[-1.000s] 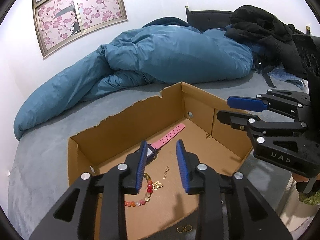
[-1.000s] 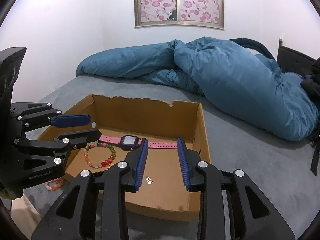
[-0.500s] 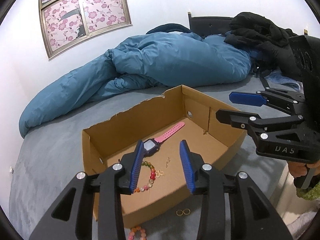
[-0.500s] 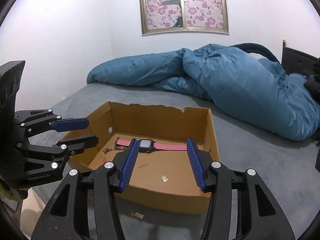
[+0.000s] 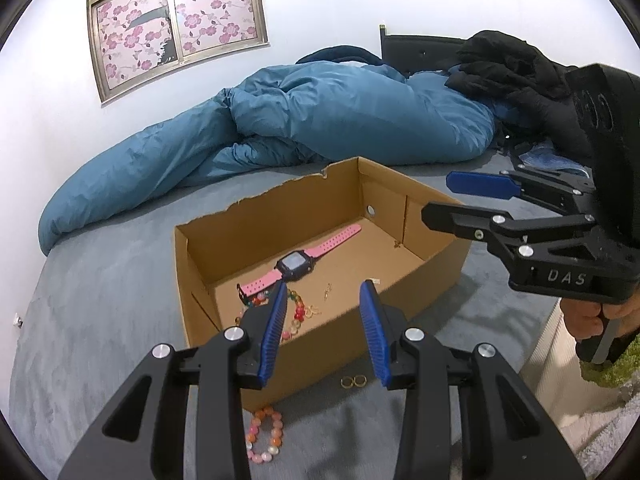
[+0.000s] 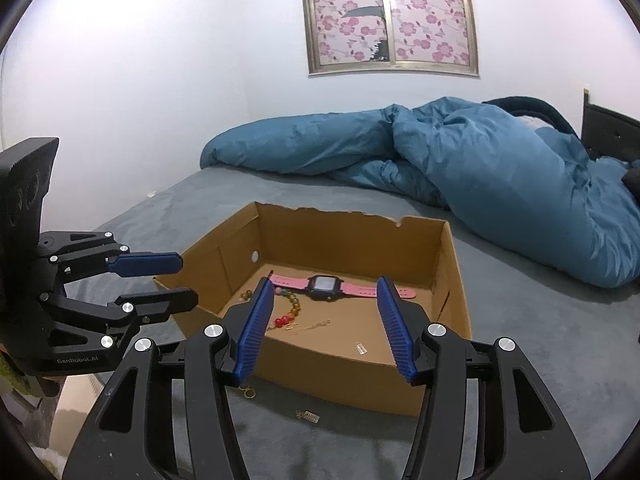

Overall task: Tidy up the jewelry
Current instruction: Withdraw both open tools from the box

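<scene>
Left wrist view, pink-strapped watch (image 5: 298,262) lying flat, cardboard box (image 5: 320,340)

Beaded bracelet (image 5: 294,312) partly behind left pad, small gold pieces (image 6: 316,325) indistinct

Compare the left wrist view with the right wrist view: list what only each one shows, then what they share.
Only the left wrist view shows the pink beaded bracelet lying on the bed outside the box, the black jacket piled by the headboard, and a hand holding the right gripper.

Only the right wrist view shows a small gold clip on the bed in front of the box.

Both show the cardboard box, the pink watch and multicoloured bead bracelet inside it, the gold rings outside, the blue duvet, and both grippers empty.
</scene>
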